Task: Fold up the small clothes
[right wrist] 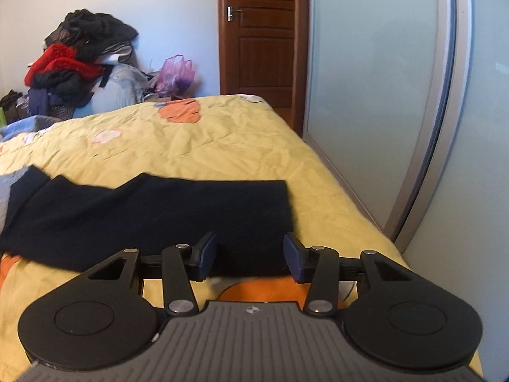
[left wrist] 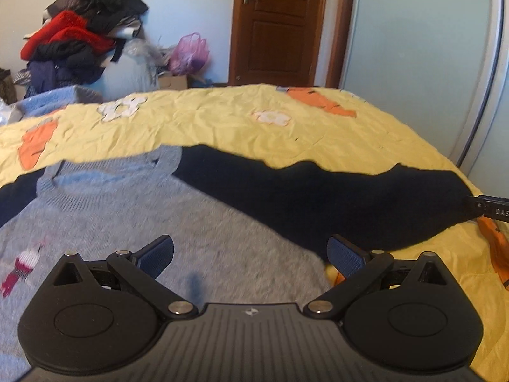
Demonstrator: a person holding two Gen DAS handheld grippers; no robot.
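A small sweater lies flat on the yellow bedspread [left wrist: 222, 121], its grey knit body [left wrist: 143, 216] bearing a small pink figure at the left. Its dark navy sleeve [left wrist: 318, 197] stretches out to the right. My left gripper [left wrist: 251, 254] hovers open over the grey body, with nothing between its pads. In the right wrist view the same sleeve [right wrist: 143, 216] lies across the bed. My right gripper [right wrist: 249, 254] stands partly open at the cuff end, and the flat cuff lies between its blue pads. A tip of the right gripper [left wrist: 490, 210] shows at the cuff in the left wrist view.
A heap of dark and red clothes [left wrist: 73, 31] is piled beyond the bed's far left, beside a pink plastic bag [left wrist: 191, 54]. A light blue cloth [left wrist: 54, 98] lies at the bed's far left corner. A brown door [left wrist: 276, 25] and frosted sliding panels [right wrist: 381, 95] border the right.
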